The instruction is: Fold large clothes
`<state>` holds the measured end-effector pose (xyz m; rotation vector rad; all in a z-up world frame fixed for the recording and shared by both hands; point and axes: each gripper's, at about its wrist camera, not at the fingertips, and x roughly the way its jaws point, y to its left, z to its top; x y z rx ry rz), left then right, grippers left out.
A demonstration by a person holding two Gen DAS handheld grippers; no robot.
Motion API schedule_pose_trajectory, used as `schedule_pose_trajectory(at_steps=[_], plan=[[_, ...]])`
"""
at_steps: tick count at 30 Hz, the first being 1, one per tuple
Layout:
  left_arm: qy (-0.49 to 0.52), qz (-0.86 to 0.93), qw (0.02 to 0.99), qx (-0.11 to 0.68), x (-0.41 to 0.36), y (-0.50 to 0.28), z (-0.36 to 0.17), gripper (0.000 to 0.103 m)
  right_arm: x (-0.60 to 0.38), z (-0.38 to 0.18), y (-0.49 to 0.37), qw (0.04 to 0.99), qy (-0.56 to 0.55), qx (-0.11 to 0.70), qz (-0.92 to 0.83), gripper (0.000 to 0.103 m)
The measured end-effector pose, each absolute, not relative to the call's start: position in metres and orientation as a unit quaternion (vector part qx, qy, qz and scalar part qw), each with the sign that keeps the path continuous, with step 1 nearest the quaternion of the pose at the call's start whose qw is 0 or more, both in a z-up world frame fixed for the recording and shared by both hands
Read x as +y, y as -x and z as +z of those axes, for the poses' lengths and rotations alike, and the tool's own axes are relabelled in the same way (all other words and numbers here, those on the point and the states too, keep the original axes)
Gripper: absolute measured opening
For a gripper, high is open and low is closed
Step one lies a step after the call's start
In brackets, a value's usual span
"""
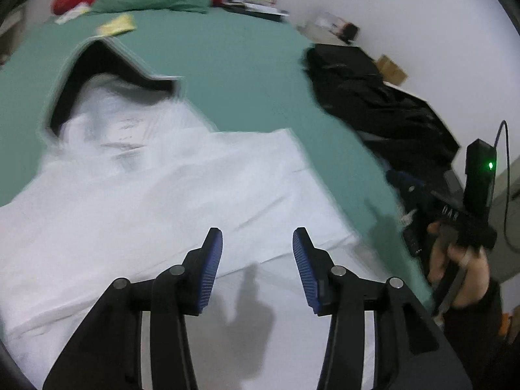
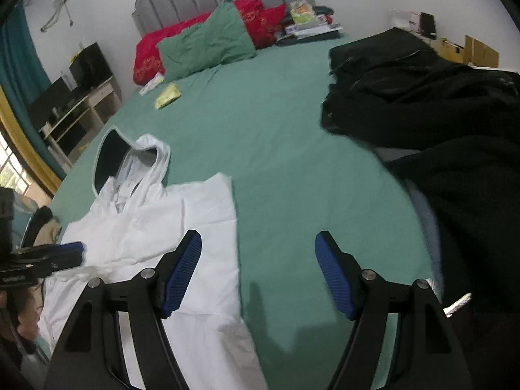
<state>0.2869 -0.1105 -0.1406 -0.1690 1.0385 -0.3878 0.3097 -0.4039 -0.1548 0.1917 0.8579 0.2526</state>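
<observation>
White hooded garment [image 2: 156, 227] flat on green bed sheet [image 2: 276, 136], left gripper [image 1: 257, 256] released above it — empty, right gripper [image 2: 258, 269] spread wide, nothing grasped

In the right wrist view, a wide stretch of bare green bed [image 2: 276, 136] runs from the centre up toward the pillows, free for a hand-held gripper to pass. The white hooded garment [image 2: 169, 227] covers the lower left, its hood reaching the middle left. A heap of black clothes [image 2: 422, 97] fills the right side from top to bottom. At the upper centre, a green pillow [image 2: 208, 45], a red pillow [image 2: 152, 52] and stacked small items block the head end. A yellow packet [image 2: 167, 96] lies on the sheet just below the pillows. The left hand-held gripper [image 2: 70, 255] juts in at the left edge above the garment.
</observation>
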Motion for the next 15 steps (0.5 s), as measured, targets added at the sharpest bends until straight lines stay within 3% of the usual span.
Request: schedule_pose_trajectory(at_steps=[8, 13, 14, 15], plan=[[0.106, -0.027, 0.866, 0.487, 0.057, -0.258, -0.162, 0.048, -0.331, -0.183, -0.336, 0.869, -0.085, 0.43, 0.227, 0.072], [0.125, 0.009, 0.864, 0.487, 0.109, -0.25, -0.187, 0.048, -0.289, -0.221, -0.377, 0.835, -0.092, 0.486, 0.241, 0.067], [0.123, 0.012, 0.863, 0.489, 0.112, -0.251, -0.192, 0.048, -0.285, -0.226, -0.381, 0.831, -0.094, 0.493, 0.239, 0.062], [0.119, 0.015, 0.863, 0.491, 0.112, -0.25, -0.198, 0.048, -0.283, -0.227, -0.382, 0.832, -0.093, 0.493, 0.238, 0.05]])
